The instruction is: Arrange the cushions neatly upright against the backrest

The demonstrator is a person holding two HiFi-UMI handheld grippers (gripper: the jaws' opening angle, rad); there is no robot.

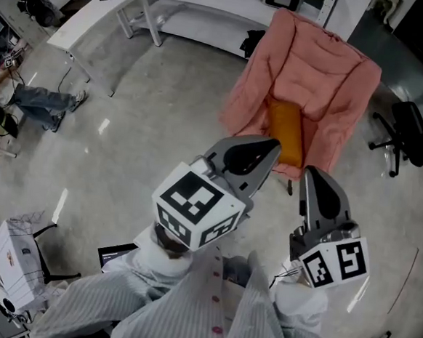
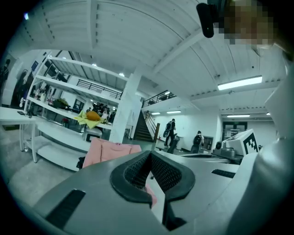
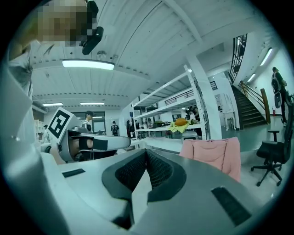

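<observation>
A pink armchair (image 1: 317, 71) stands ahead on the concrete floor, with an orange cushion (image 1: 285, 132) lying on its seat, long side toward the backrest. My left gripper (image 1: 270, 149) is shut and empty, its tip in front of the chair's near edge. My right gripper (image 1: 315, 176) is shut and empty too, just right of the left one and short of the chair. The left gripper view shows the chair's pink backrest (image 2: 108, 150) beyond the closed jaws. In the right gripper view the chair (image 3: 212, 153) stands to the right.
White tables (image 1: 100, 14) and shelving run along the back left. A black office chair (image 1: 407, 133) stands right of the armchair. A person's legs (image 1: 38, 103) stretch out at far left. A white stool-like box (image 1: 15, 258) sits near my left side. Bare concrete floor surrounds the armchair.
</observation>
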